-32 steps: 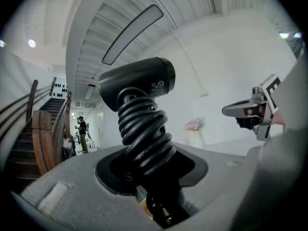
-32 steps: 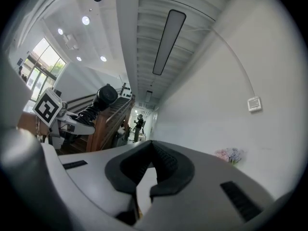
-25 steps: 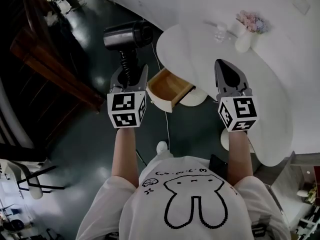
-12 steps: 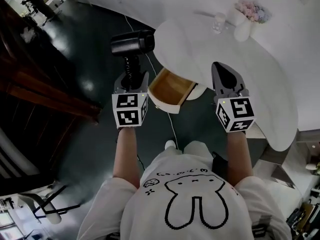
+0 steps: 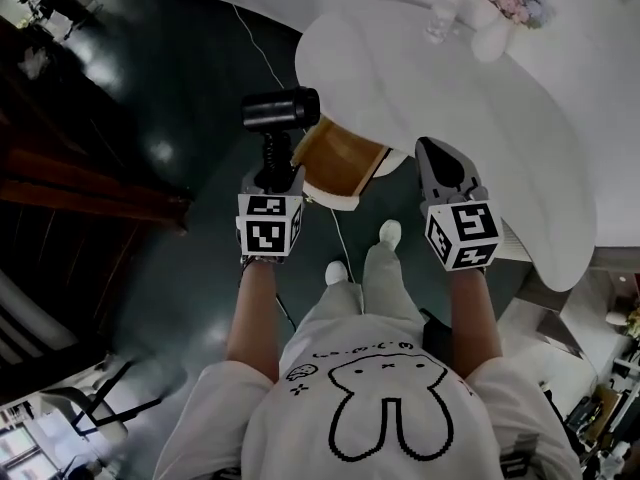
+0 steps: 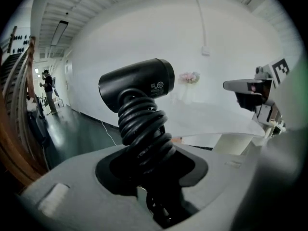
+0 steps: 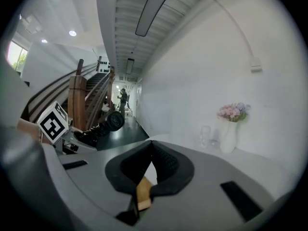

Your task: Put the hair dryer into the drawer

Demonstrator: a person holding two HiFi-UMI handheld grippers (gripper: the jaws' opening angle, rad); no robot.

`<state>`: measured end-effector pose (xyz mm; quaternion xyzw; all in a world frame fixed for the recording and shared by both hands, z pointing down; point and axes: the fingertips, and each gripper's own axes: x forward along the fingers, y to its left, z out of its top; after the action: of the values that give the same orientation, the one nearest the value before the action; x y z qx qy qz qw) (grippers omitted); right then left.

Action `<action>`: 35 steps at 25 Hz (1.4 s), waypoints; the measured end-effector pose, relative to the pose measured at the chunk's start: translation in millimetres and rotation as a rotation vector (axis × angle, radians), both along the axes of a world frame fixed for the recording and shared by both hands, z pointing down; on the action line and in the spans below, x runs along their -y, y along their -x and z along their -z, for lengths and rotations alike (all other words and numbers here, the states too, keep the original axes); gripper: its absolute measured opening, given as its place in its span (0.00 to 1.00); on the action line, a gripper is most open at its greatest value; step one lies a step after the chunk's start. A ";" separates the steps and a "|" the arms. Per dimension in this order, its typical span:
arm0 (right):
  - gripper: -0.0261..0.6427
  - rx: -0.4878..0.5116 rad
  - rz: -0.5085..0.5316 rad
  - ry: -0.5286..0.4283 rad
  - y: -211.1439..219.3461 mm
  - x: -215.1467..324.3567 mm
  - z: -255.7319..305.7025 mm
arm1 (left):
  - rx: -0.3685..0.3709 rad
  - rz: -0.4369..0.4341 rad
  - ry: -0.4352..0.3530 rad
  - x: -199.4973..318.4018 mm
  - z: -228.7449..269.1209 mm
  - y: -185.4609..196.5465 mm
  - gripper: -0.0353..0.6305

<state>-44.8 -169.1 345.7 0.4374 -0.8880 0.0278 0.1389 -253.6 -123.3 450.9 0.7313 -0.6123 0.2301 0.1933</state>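
A dark, glossy floor (image 5: 170, 138) mirrors the lights, and a thin white cable (image 5: 255, 48) trails across it. A white table (image 5: 520, 138) with a rounded edge stands against a plain white wall (image 6: 144, 47). On it stands a white vase (image 7: 228, 138) of pink flowers, with a clear glass (image 7: 206, 134) just beside it. A thin line (image 6: 198, 13) runs down the wall to a small box (image 6: 205, 50). A dark wooden staircase (image 7: 86, 97) rises beside the corridor, where a person (image 7: 123, 98) stands far off. The slatted ceiling (image 7: 130, 28) carries long strip lights (image 7: 153, 8) and round spotlights (image 7: 72, 33). A window (image 7: 17, 57) lets in daylight.
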 end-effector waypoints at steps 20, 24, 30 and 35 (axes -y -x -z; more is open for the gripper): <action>0.04 -0.042 0.043 0.109 -0.4 -4.5 -53.3 | 0.046 -0.085 0.563 -18.2 -149.3 -26.0 0.33; 0.04 -0.049 0.035 0.124 -6.8 -4.1 -59.7 | 0.099 -0.117 0.648 -11.4 -166.3 -26.0 0.33; 0.04 -0.058 0.029 0.144 -14.9 -2.2 -71.8 | 0.213 -0.182 0.745 2.0 -188.2 -25.6 0.33; 0.04 -0.054 0.022 0.163 -20.6 9.4 -85.0 | 0.302 -0.291 0.802 14.7 -194.7 -35.2 0.33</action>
<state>-24.2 -178.5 430.6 0.4153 -0.8836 0.0868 0.1980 -218.4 -138.0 645.5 0.6353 -0.3868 0.5780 0.3356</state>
